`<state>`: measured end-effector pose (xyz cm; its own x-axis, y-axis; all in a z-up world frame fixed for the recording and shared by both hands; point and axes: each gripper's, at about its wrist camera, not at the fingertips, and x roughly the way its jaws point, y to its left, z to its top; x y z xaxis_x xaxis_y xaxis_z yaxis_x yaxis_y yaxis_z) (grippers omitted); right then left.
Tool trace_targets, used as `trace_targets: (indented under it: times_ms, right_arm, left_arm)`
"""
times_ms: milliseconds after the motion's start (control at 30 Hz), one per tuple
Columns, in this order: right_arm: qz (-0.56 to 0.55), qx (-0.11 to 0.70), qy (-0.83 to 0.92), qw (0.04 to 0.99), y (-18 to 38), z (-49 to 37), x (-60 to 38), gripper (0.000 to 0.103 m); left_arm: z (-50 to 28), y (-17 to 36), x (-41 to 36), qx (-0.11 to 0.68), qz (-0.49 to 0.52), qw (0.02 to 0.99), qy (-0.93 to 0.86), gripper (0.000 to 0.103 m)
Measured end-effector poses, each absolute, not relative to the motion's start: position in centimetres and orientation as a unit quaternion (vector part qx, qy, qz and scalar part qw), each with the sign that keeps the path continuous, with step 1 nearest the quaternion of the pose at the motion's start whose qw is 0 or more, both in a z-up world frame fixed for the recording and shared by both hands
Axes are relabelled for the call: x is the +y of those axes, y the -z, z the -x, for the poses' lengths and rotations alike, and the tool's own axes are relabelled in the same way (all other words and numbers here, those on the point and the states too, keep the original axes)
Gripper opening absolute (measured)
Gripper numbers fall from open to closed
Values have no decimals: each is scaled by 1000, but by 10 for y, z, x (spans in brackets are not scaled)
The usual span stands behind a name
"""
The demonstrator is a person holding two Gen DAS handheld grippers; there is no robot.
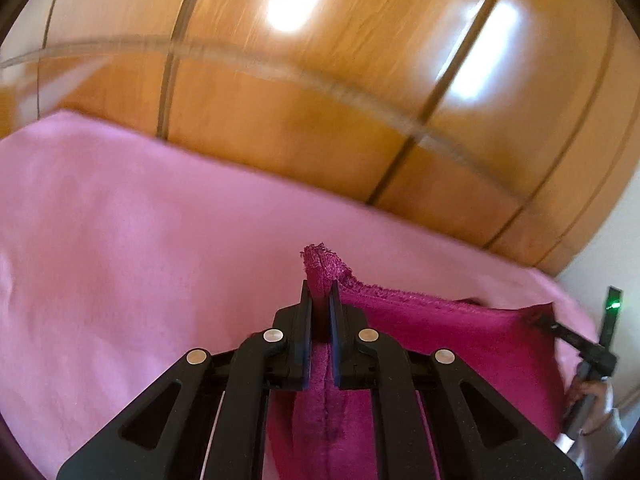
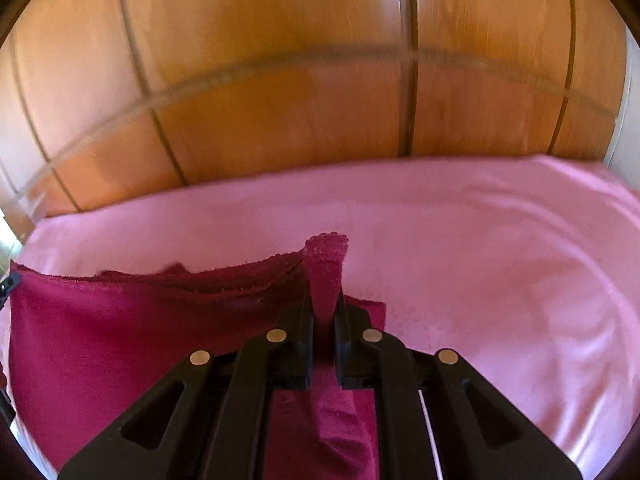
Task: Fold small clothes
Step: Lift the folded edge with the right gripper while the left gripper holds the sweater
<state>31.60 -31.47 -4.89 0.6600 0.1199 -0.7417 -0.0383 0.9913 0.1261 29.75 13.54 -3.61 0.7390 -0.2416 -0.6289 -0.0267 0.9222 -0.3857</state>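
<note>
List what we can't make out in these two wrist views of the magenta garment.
- Garment type: left wrist view, the magenta garment is hidden low down by the left hand-held gripper and cut by the frame edge.
- Its lower part: right wrist view, the right hand-held gripper covers it.
- Wooden panels behind the pink sheet: motion-blurred, both views.
- Person: left wrist view, only a sleeve at the right edge.

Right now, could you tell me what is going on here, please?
A person is folding a magenta cloth over a pink sheet. Each hand holds tongs: the left tongs and the right tongs are each shut on a corner of the cloth, which hangs stretched between them. Wooden panels stand behind.
</note>
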Motion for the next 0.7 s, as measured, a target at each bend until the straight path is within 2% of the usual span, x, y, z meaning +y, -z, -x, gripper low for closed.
trace_targets:
  times_ms: [133,267,300,333,367,400,433,467,700]
  right_arm:
    - [-46,449,-28,892,78,-337,-314,7]
    - [-45,456,-28,888,80,-341,-316,11]
    - [-50,456,-32,888,78,-340,-318,14]
    - [-61,454,-37,888,74,-336,-323,23]
    - [-71,450,-41,889,71,-331,-327,30]
    - [-82,441,-44,893,65,-322,-333,46]
    - [-87,436,-47,895,60,-314,-334,51]
    - [-91,432,-51,896,57,-306,-335,51]
    - [-136,434,-110,884,58,-225,-370,54]
  left_arm:
    - [-326,81,132,429,166,887,30,6]
    - [-326,82,141,434,189,880,36,10]
    - [-322,78,144,431,195,880,35,17]
    - [-316,75,148,427,202,881,36,25]
    - [-306,70,151,420,213,881,44,28]
    - [-293,65,156,410,224,882,53,37]
    - [-282,63,159,406,230,883,54,53]
    - [-265,62,165,397,244,882,60,58]
    - [-166,70,166,394,290,861,140,59]
